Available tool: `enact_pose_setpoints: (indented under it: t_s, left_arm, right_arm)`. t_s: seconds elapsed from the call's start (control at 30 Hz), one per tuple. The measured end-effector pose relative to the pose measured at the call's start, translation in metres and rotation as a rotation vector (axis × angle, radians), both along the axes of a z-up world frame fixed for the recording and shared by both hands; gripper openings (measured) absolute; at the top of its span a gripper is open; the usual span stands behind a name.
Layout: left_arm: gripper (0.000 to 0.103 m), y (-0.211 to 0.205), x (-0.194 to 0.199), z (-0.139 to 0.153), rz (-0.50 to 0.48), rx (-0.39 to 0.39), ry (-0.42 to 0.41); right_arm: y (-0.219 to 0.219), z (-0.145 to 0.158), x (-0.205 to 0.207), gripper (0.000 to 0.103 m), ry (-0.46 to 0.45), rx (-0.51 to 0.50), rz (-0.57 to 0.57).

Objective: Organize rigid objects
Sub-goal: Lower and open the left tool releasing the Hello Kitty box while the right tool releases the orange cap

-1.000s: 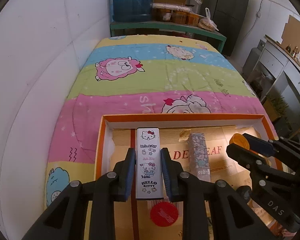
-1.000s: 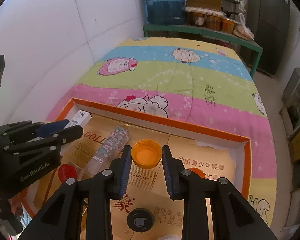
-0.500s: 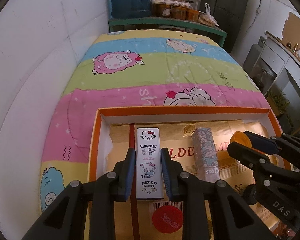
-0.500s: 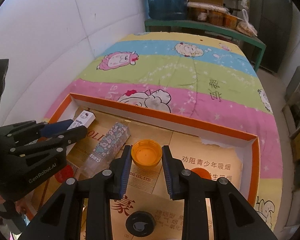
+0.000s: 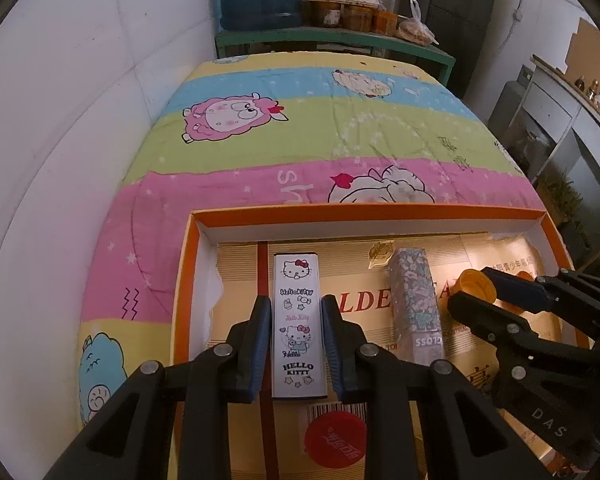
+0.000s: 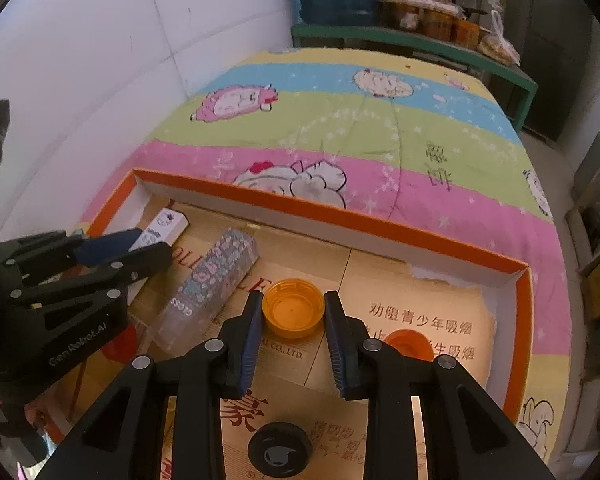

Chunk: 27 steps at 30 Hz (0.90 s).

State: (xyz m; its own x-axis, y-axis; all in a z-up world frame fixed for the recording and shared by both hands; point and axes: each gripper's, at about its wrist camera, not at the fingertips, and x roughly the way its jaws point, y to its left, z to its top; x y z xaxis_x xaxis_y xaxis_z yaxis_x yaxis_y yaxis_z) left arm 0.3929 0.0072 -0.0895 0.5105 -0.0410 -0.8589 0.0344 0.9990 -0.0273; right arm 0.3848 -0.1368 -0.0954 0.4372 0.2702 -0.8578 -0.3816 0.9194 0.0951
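Observation:
My left gripper (image 5: pixel 295 332) is shut on a white Hello Kitty box (image 5: pixel 298 322) and holds it over the left part of the orange-rimmed tray (image 5: pixel 364 214). My right gripper (image 6: pixel 293 314) is shut on an orange bottle cap (image 6: pixel 293 313), open side up, above the tray's cardboard floor. The right gripper with the cap (image 5: pixel 476 286) shows at the right of the left wrist view. The left gripper (image 6: pixel 140 246) with the box's end (image 6: pixel 168 222) shows at the left of the right wrist view.
In the tray lie a floral-patterned box (image 5: pixel 414 302), a red cap (image 5: pixel 334 436), a black cap (image 6: pixel 280 454) and another orange cap (image 6: pixel 410 342). The tray sits on a striped cartoon quilt (image 5: pixel 320 128). A white wall is to the left, green shelves behind.
Both grippers have risen and drawn back a little with their objects; more of the tray and quilt shows. The grips have not changed.

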Motion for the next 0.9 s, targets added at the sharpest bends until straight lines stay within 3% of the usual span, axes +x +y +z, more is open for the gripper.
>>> enact_pose_setpoints:
  t_s: [0.13, 0.37, 0.9]
  left_arm:
    - [0.028, 0.001, 0.0, 0.0, -0.006, -0.019, 0.003]
    - [0.044, -0.001, -0.001, 0.0, -0.008, -0.027, 0.001]
    - [0.044, -0.002, -0.014, 0.02, -0.01, -0.054, -0.042]
  right_arm:
    - [-0.001, -0.001, 0.001, 0.031, 0.003, 0.001, 0.0]
    - [0.0, -0.001, -0.001, 0.037, 0.001, 0.007, 0.005]
    - [-0.009, 0.01, -0.011, 0.038, -0.015, 0.014, -0.026]
